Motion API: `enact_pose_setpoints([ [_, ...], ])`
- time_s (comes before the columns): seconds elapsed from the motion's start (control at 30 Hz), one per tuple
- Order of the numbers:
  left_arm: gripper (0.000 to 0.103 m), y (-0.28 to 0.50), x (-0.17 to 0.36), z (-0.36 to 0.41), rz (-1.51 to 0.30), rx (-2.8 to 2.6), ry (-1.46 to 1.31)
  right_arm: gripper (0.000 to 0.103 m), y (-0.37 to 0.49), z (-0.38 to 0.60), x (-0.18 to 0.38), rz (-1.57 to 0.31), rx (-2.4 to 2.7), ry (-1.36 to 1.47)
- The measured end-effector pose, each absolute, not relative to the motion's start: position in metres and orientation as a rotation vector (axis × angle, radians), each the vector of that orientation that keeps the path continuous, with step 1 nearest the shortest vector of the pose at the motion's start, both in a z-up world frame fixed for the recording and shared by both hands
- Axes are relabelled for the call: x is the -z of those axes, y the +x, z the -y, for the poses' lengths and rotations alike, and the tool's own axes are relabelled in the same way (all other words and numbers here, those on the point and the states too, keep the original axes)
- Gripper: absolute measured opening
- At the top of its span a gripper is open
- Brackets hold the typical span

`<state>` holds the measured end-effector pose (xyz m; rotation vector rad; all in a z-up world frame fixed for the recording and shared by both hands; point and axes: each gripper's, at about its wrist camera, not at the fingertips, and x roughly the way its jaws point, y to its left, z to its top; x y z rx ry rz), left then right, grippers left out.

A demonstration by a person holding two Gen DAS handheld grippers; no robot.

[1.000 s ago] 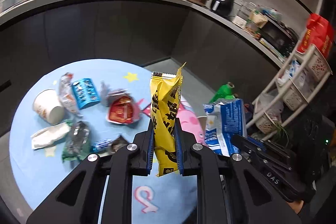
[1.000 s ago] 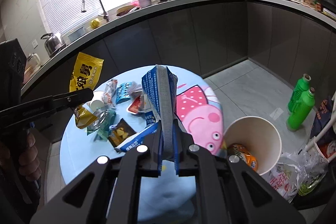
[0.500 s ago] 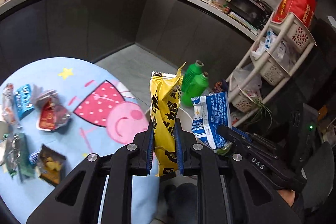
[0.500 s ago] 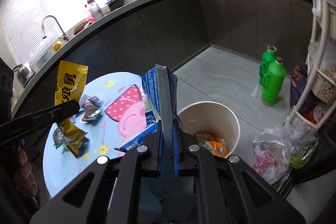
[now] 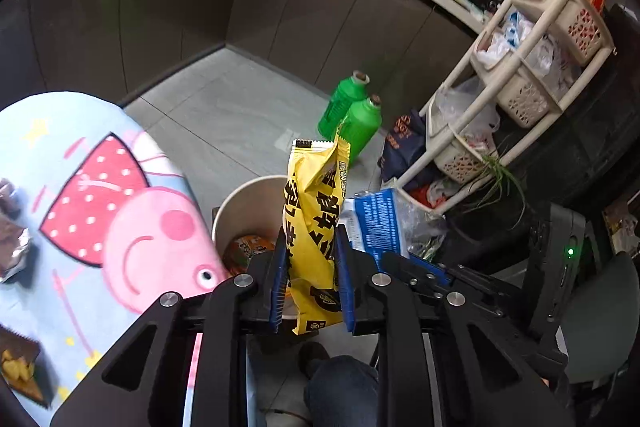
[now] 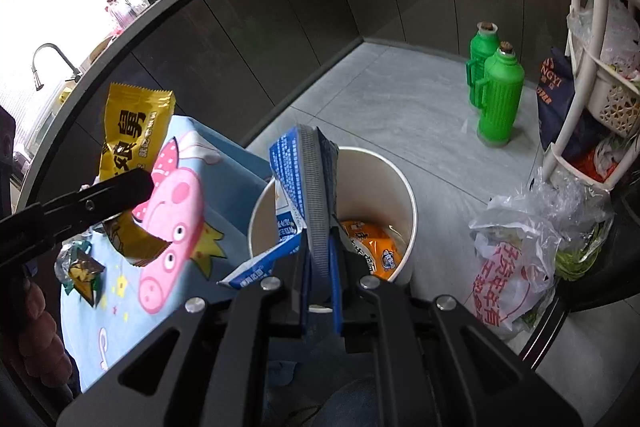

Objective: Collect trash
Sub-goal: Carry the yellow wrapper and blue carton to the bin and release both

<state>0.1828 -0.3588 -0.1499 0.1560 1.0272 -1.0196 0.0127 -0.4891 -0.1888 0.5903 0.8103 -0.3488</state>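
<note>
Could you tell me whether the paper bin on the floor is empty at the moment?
No, an orange snack wrapper already lies at the bottom of the paper bin.

Two green bottles, one paper bucket, two held wrappers.

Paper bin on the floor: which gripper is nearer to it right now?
Right. The right gripper holds the blue wrapper over the paper bin; the left gripper, holding the yellow wrapper, hangs farther back over the table.
</note>
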Motion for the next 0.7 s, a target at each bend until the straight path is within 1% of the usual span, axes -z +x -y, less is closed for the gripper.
enact_pose_setpoints([
  [0.13, 0.021, 0.185, 0.167, 0.376, -1.046, 1.017, 0.196, 0.010, 0.027, 0.493, 0.206, -0.834, 0.329, 0.591],
  [0.23, 0.033, 0.188, 0.177, 0.385, -1.050, 0.997, 0.221, 0.013, 0.035, 0.497, 0.218, -0.849, 0.330, 0.597],
  [0.27, 0.043, 0.189, 0.180, 0.387, -1.049, 0.981, 0.229, 0.014, 0.037, 0.498, 0.220, -0.847, 0.332, 0.596],
  [0.3, 0.050, 0.191, 0.181, 0.389, -1.045, 0.966, 0.232, 0.029, 0.039, 0.498, 0.222, -0.844, 0.333, 0.589],
  [0.33, 0.054, 0.192, 0.181, 0.389, -1.036, 0.951, 0.231, 0.051, 0.041, 0.498, 0.223, -0.844, 0.333, 0.579],
  [0.37, 0.064, 0.195, 0.180, 0.388, -1.021, 0.929, 0.228, 0.060, 0.041, 0.496, 0.223, -0.841, 0.330, 0.564],
  [0.4, 0.070, 0.197, 0.177, 0.387, -1.004, 0.908, 0.221, 0.068, 0.041, 0.494, 0.222, -0.832, 0.327, 0.539],
  [0.43, 0.073, 0.198, 0.175, 0.386, -0.992, 0.896, 0.213, 0.073, 0.041, 0.493, 0.221, -0.830, 0.324, 0.519],
  [0.47, 0.078, 0.201, 0.172, 0.384, -0.979, 0.882, 0.202, 0.077, 0.042, 0.490, 0.221, -0.830, 0.321, 0.498],
  [0.5, 0.085, 0.202, 0.171, 0.381, -0.970, 0.868, 0.194, 0.086, 0.042, 0.489, 0.221, -0.829, 0.318, 0.486],
  [0.53, 0.088, 0.204, 0.169, 0.379, -0.959, 0.850, 0.188, 0.090, 0.041, 0.490, 0.220, -0.829, 0.315, 0.482],
  [0.57, 0.092, 0.205, 0.166, 0.375, -0.942, 0.827, 0.179, 0.092, 0.041, 0.489, 0.220, -0.830, 0.308, 0.480],
  [0.63, 0.094, 0.206, 0.162, 0.370, -0.923, 0.806, 0.167, 0.100, 0.041, 0.487, 0.218, -0.834, 0.298, 0.480],
  [0.7, 0.094, 0.208, 0.159, 0.364, -0.920, 0.787, 0.163, 0.099, 0.041, 0.484, 0.216, -0.836, 0.290, 0.476],
])
